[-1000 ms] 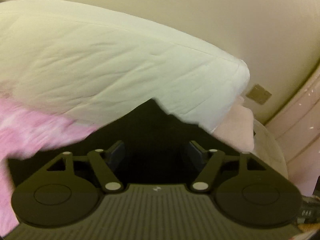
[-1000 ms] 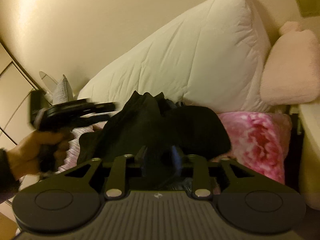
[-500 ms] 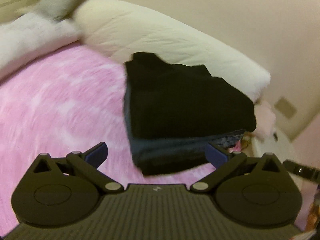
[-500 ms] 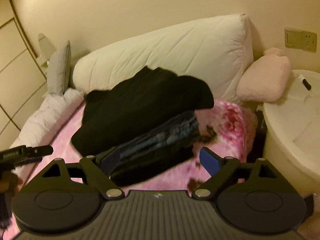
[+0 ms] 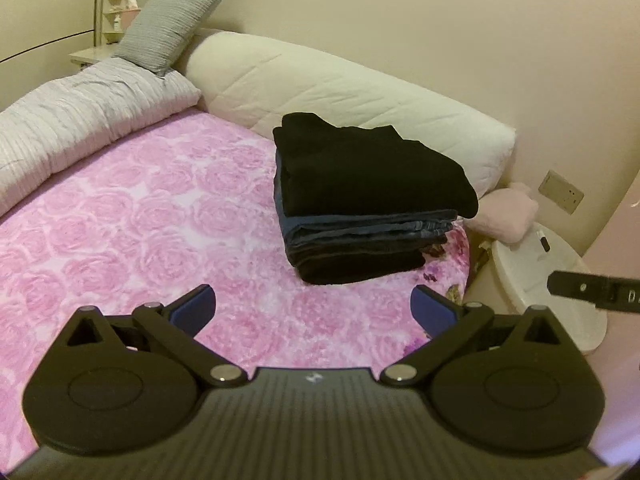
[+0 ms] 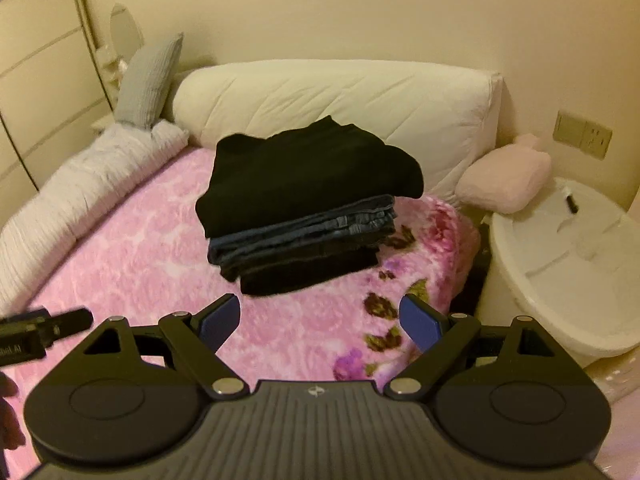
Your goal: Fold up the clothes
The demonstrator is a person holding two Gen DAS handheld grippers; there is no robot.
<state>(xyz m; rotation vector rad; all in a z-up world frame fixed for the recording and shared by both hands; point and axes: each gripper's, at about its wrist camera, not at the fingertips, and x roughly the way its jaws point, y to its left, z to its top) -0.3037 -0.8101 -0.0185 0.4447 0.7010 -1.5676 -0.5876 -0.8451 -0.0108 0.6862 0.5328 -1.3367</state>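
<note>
Stack of folded clothes (image 5: pixel 360 204) (image 6: pixel 304 204) sits on the pink blanket (image 5: pixel 140 232) (image 6: pixel 132 264), close to the white bolster (image 5: pixel 340 92) (image 6: pixel 340 100) behind it. Black garment (image 6: pixel 308 168) on top, folded jeans (image 6: pixel 308 232) under it, another dark piece at the bottom. Edges roughly squared, top layer overhanging a little.

Left gripper (image 5: pixel 313 306): jaws spread wide, nothing between them, hanging above the blanket short of the stack, not touching it. Right gripper (image 6: pixel 320 314): also wide apart and empty, in front of the stack, clear of it.

Right of the stack: pink cushion (image 6: pixel 504 180) against the bolster's end, then a white tub (image 6: pixel 560 272) off the bed's edge. Left of the stack: rolled grey duvet (image 6: pixel 80 200) along the blanket's side, grey pillow (image 6: pixel 150 80) propped beyond it. Wall socket (image 6: pixel 582 135) above the cushion.
</note>
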